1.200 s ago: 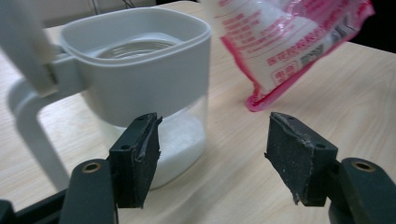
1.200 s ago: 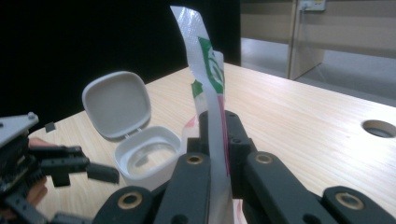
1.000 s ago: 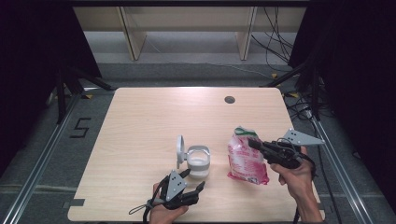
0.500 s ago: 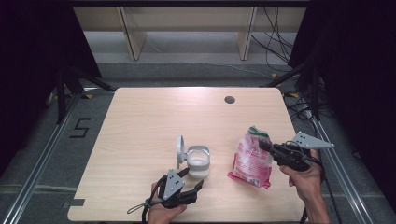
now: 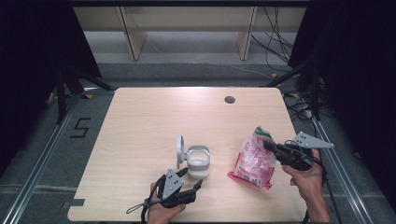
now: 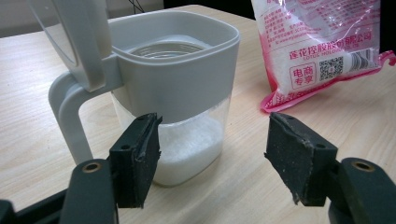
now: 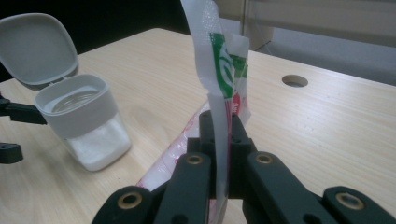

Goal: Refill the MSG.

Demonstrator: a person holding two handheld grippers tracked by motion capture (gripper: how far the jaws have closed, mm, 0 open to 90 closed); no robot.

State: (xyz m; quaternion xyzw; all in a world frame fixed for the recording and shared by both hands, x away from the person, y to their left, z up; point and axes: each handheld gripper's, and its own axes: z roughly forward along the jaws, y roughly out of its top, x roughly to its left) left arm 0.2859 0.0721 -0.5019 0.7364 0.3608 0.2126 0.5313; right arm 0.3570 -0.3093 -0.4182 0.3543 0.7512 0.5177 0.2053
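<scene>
Where the near edge of the wooden table [image 5: 140, 121] meets the person's hands, the left gripper [image 5: 189, 186] is seen in the high view lying low, just short of the container [image 5: 198, 161]. Its jaws are spread wide with nothing between them, which the left gripper view makes plain: the two black pads [image 6: 137, 158] stand either side of the container's near face without touching it. From that view the clear lower wall is shown to hold a shallow layer of white granules [image 6: 191, 147], and a grey handle is seen on the container's side; neither can be made out from above.

Toward the near right corner, the right gripper [image 5: 268, 145] is clamped on the top of a pink and white bag [image 5: 254, 161]. In the right gripper view the jaws are seen pressed together on the thin plastic, with a green and white printed strip [image 7: 223, 70] rising above them. The bag's lower end rests on the table well right of the container, apart from it. Printed characters and a square code [image 6: 332, 69] on the bag are legible in the left gripper view.

The container's grey hinged lid [image 7: 38, 49] is stood open, upright on its left side. Farther off, near the far edge, a round cable hole [image 5: 229, 99] is set into the tabletop.
</scene>
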